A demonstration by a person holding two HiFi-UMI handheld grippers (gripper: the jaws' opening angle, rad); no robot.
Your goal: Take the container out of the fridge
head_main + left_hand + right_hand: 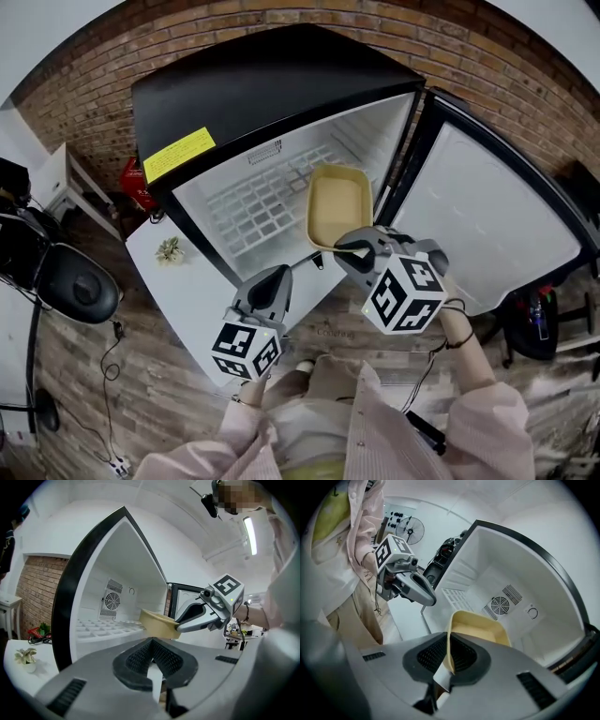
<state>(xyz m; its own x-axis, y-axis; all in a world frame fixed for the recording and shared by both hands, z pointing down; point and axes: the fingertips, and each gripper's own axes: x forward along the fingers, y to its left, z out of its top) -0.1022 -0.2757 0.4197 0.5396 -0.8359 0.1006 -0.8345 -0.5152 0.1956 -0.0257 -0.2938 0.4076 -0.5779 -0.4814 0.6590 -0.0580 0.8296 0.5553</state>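
A pale yellow rectangular container is at the mouth of the open black fridge, near its right wall and over the front of the white wire shelf. My right gripper is shut on the container's near rim; in the right gripper view the thin rim is pinched between the pads and the container reaches toward the fridge's back wall. My left gripper hovers to the left of it, shut and holding nothing. In the left gripper view its jaws meet, and the container shows beyond.
The fridge door stands open to the right. A white low surface with a small plant lies left of the fridge. A black chair stands at far left, a brick wall behind, and wood floor below.
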